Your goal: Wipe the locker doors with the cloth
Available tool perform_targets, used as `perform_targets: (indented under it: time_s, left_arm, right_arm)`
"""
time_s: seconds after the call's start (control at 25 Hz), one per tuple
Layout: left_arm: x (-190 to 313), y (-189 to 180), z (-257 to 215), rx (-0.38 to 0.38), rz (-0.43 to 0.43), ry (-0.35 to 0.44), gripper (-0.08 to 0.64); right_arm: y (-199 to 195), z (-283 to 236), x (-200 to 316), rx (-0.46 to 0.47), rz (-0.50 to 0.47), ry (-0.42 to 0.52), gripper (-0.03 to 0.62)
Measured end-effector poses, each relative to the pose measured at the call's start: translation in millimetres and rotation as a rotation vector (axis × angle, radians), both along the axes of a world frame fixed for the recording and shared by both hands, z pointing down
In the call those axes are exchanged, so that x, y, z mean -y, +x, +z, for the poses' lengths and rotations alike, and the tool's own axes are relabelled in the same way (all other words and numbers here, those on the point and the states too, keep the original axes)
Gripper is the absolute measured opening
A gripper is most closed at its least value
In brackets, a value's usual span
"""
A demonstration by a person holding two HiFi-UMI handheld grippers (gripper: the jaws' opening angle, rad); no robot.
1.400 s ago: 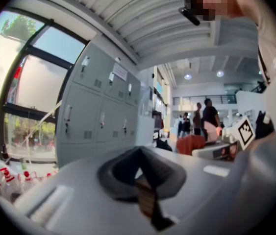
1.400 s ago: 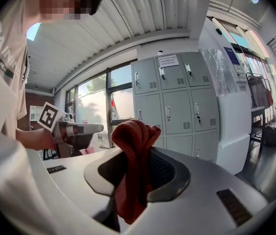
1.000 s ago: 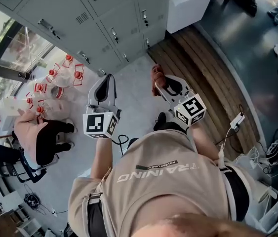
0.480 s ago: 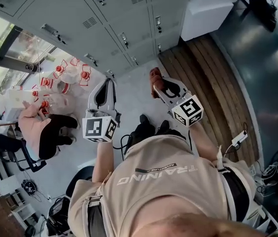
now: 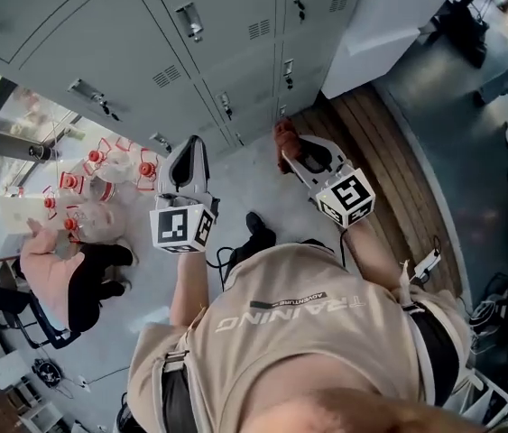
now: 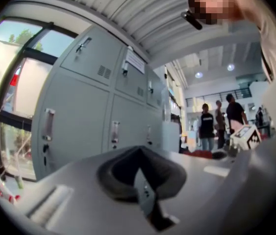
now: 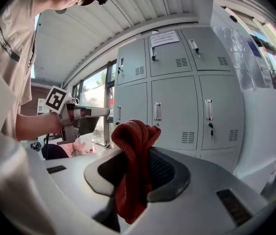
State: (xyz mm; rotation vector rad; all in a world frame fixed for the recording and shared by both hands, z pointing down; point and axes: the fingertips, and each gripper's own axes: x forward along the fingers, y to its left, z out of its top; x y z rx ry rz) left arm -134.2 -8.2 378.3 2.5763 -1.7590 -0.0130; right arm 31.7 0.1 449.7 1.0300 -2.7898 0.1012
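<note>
Right claw (image 7: 134, 148) is clamped on a bunched dark-red woven cloth (image 7: 130, 180), which rises in a knot above the jaws and hangs below them; the hold looks secure. Left claw (image 6: 141, 182) has its jaws together with nothing between them and sits to the left of the right one in the head view. The bank of pale grey metal locker doors (image 7: 177, 106) stands ahead of both claws. The cloth is apart from the doors, so no wiping contact is made at this moment. Judgement: the step in hand is bringing the cloth to the first door. To do it well, the knotted end should meet a flat panel squarely, with the jaw tips kept behind the fabric so they do not scrape the paint. Strokes should run across the plain panel and work round the raised silver handles (image 7: 158, 111), the vent slots and the white paper notice (image 7: 166, 37) on an upper door, where the fabric could snag or tear the sheet. The empty left claw should keep clear of the stroke.
</note>
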Motion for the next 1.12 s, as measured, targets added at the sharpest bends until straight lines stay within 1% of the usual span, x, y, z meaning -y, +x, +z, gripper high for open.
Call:
perform_targets:
  time_s: [0.12, 0.24, 0.4, 0.52, 0.64, 0.84, 0.88, 1.04, 1.12]
  left_arm:
    - [30.8, -19.4, -2.4, 0.010, 0.018, 0.000, 0.005]
    - [53.0, -41.6, 1.9, 0.011, 0.033, -0.016, 0.005]
    - [78.1, -64.0, 3.9, -0.013, 0.018, -0.025, 0.005]
    - [93.8, -69.2, 4.5, -0.009, 0.000, -0.030, 0.005]
    - [114.7, -70.5, -0.3, 0.002, -0.038, -0.016, 0.005]
    - [141.9, -64.9, -13.6, 0.027, -0.122, -0.009, 0.005]
    - [148.0, -61.2, -15.8, 0.035, -0.134, -0.009, 0.005]
    - [171.4, -42.3, -17.6, 0.042, -0.167, -0.012, 0.005]
    - [174.4, -37.1, -14.4, 0.043, -0.189, -0.024, 0.005]
  right_arm:
    - [-24.4, -17.4, 38.9, -0.023, 0.015, 0.050, 0.110]
    - [-53.7, -32.2, 65.2, -0.039, 0.007, 0.098, 0.112]
    - [-85.1, -54.3, 97.9, -0.117, -0.039, 0.208, 0.112]
    - [-96.5, -75.8, 125.6, -0.129, -0.071, 0.277, 0.112]
    - [-102.0, -97.3, 157.1, -0.165, -0.092, 0.374, 0.112]
    - [-110.8, -139.3, 195.8, -0.181, -0.178, 0.515, 0.112]
    - [-112.0, -150.6, 202.0, -0.195, -0.189, 0.555, 0.112]
    - [-118.2, -199.2, 224.0, -0.285, -0.210, 0.765, 0.112]
    - [-126.1, -217.7, 230.3, -0.304, -0.239, 0.840, 0.112]
